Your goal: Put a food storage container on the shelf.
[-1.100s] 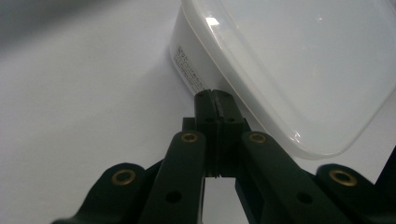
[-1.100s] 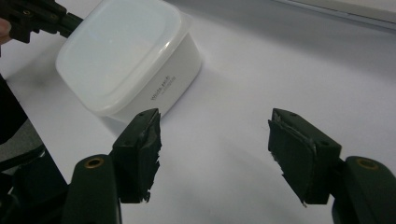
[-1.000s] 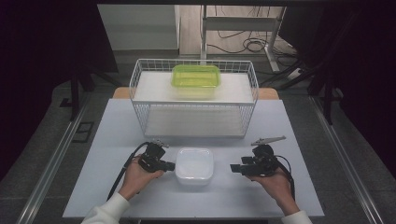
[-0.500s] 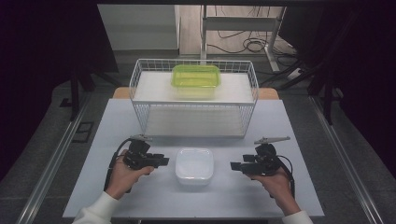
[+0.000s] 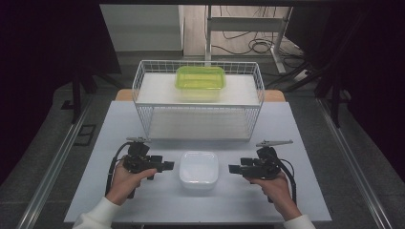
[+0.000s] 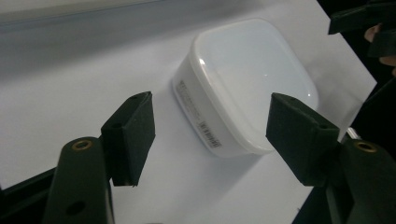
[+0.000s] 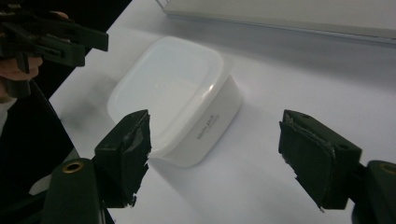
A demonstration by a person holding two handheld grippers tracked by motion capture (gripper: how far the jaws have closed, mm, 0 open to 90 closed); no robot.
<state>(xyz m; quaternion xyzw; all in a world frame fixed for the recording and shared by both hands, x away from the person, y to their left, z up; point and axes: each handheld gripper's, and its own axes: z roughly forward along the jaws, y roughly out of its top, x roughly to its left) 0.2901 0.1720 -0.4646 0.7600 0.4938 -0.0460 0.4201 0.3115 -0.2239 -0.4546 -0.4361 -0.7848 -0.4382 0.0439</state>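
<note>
A white lidded plastic box (image 5: 199,169) rests on the white table between my two grippers. My left gripper (image 5: 168,166) points at the box's left side from a short way off; its jaws have just been opening and stand open, with nothing between them. In the left gripper view the box (image 6: 247,84) lies ahead, beyond my left gripper (image 6: 212,130). My right gripper (image 5: 232,168) faces the box's right side, open and apart from it. The right gripper view has the box (image 7: 175,95) ahead of my right gripper (image 7: 215,154), with the other gripper beyond it at upper left.
A white wire rack (image 5: 143,102) stands at the back of the table. A green lidded container (image 5: 200,78) sits on its top shelf. The table's front edge (image 5: 200,220) runs close to the person's wrists. Dark floor and cables lie beyond.
My left gripper drew back to the left from the white box and rose a little, and its jaws opened. The right gripper stayed in place.
</note>
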